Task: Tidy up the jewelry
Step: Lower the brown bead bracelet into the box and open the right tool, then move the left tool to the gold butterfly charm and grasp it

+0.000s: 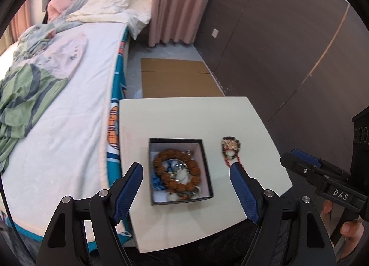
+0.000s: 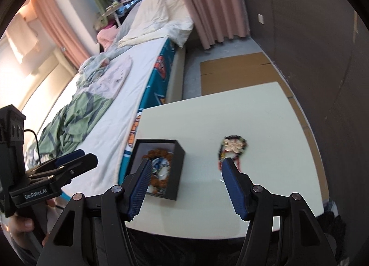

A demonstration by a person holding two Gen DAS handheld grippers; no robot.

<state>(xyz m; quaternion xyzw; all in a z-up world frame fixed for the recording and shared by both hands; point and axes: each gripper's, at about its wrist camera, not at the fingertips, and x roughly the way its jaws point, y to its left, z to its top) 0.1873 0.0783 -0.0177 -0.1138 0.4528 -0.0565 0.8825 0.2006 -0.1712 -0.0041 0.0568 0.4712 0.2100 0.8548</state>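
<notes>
Loose bracelet out, box half filled

Jaws first: on my left gripper (image 1: 185, 169) they stand wide apart with nothing between them, hanging over the near part of the bench (image 1: 184, 118). My right gripper (image 2: 185, 164) is spread too, and nothing is caught between its blue pads (image 2: 235, 187); both tools are empty.

Past the left tips sits the black box (image 1: 181, 171), lid off, white-lined, upright on the bench. It holds a chunky ring of brown beads (image 1: 176, 169) lying flat, with something silvery and blue inside the ring and a pale blue piece at the box's left wall; I cannot separate those smaller pieces.

Just right of the box, apart from it, lies the loose bracelet (image 1: 230, 149): dark beads in a small loop, a pale gold cluster at its far end, red cord trailing toward me. In the right wrist view it rests just beyond the right-hand pad, slightly blurred.

I judge that bracelet to be the remaining piece. Risks: a pinch on the cord alone would let the beads swing and snag the box rim. A low approach could shove the loop across the slick top instead of lifting it. The box looks light, so a knock from either tool could slide it toward the bed (image 1: 69, 116) beyond.
</notes>
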